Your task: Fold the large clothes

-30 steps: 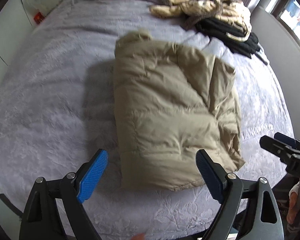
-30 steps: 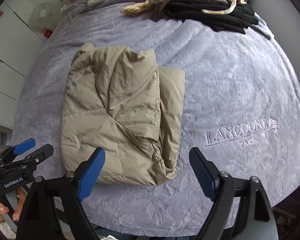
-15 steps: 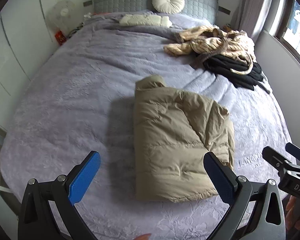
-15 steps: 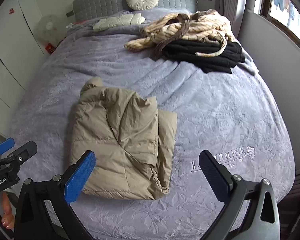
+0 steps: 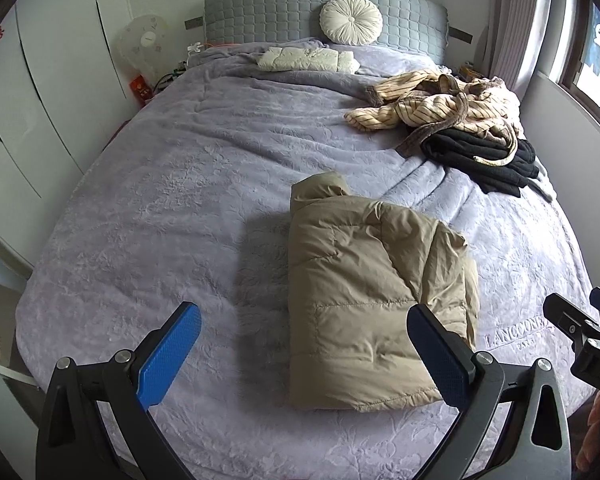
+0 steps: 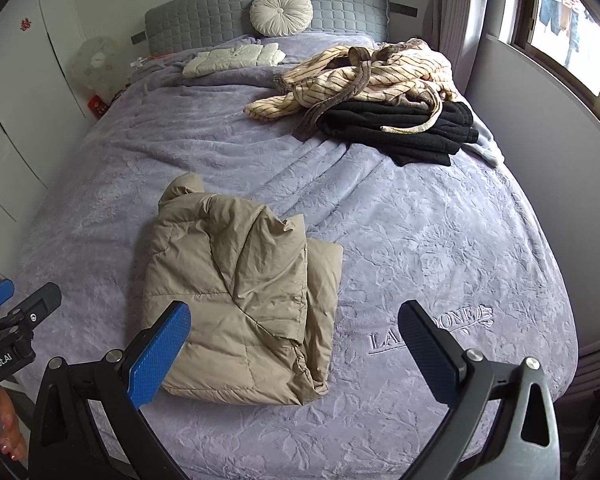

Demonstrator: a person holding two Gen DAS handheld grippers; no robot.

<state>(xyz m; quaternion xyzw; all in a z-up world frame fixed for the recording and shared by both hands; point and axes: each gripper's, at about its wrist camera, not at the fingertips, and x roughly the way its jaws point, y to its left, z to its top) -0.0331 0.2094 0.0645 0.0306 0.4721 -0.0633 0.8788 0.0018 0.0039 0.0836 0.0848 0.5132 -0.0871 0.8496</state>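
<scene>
Both tongs (image 5: pixel 304 354) (image 6: pixel 296 348) lifted, open, above folded jacket (image 5: pixel 364 288).

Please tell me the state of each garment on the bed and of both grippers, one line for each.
tan puffer jacket: folded, lying flat
striped garment: crumpled, unfolded
black garment: under the striped one, roughly folded
white garment: folded by the headboard
left gripper: open, empty
right gripper: open, empty
</scene>
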